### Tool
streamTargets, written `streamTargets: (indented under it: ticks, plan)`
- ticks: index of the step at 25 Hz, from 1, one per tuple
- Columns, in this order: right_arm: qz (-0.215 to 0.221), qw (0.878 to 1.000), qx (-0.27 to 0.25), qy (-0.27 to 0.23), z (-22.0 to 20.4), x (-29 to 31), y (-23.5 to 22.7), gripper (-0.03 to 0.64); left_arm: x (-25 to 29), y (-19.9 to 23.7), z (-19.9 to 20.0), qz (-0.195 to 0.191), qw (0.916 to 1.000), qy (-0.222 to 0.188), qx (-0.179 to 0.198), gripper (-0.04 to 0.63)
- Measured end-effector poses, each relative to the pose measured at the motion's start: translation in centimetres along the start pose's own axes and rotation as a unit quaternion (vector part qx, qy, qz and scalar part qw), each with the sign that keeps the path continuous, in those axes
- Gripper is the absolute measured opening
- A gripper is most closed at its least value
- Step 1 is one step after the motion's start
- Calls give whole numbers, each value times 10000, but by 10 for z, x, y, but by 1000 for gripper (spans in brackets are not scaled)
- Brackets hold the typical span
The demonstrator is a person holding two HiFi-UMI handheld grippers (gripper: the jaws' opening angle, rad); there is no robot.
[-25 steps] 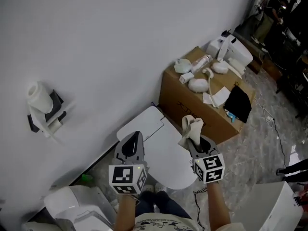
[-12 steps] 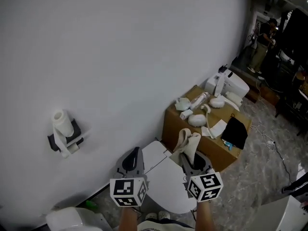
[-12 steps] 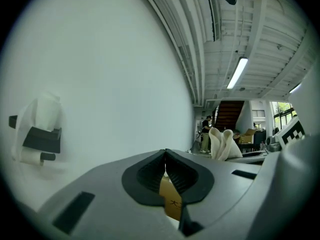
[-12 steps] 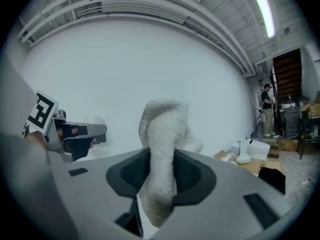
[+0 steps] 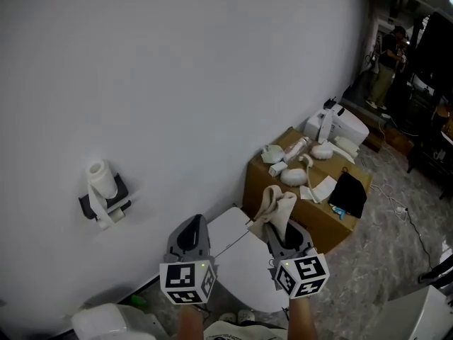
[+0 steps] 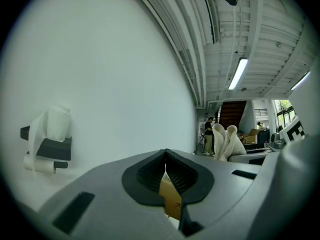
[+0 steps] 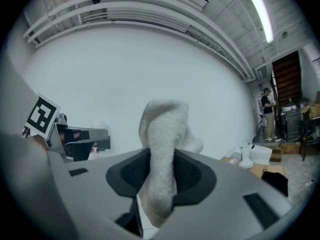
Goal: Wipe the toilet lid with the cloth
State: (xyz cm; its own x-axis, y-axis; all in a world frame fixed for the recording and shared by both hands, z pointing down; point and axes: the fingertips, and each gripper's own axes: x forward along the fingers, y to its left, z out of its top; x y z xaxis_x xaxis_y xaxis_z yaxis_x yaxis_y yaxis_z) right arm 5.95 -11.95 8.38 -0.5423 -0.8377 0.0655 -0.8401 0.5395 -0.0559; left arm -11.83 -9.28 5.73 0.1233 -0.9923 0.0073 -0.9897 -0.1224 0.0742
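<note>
In the head view, both tools hang above the toilet lid, which lies closed and white below them. The right tool pinches a pale cloth that stands up out of its jaws, well clear of the lid. The left tool points at the wall on the lid's far side. A cardboard box sits just beside the lid, and a paper roll hangs on the wall well apart from it. Wiping seems not yet begun. The next move calls for bringing the cloth down flat onto the lid.

The left gripper view shows what the head view cannot: the left tool's jaws are pressed together on nothing. The lid itself is out of this view.

The right gripper view shows the jaws clamped on the cloth's middle, with its folded end bulging past them. Only a sliver of white shows below.
</note>
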Motion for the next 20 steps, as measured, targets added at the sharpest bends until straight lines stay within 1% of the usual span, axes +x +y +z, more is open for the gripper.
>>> streamTargets:
  ticks: [20]
  plan:
    - [-159,9997,140,-125,5,-2,-1,121,-7,4,2,76,9999,-46,56,9]
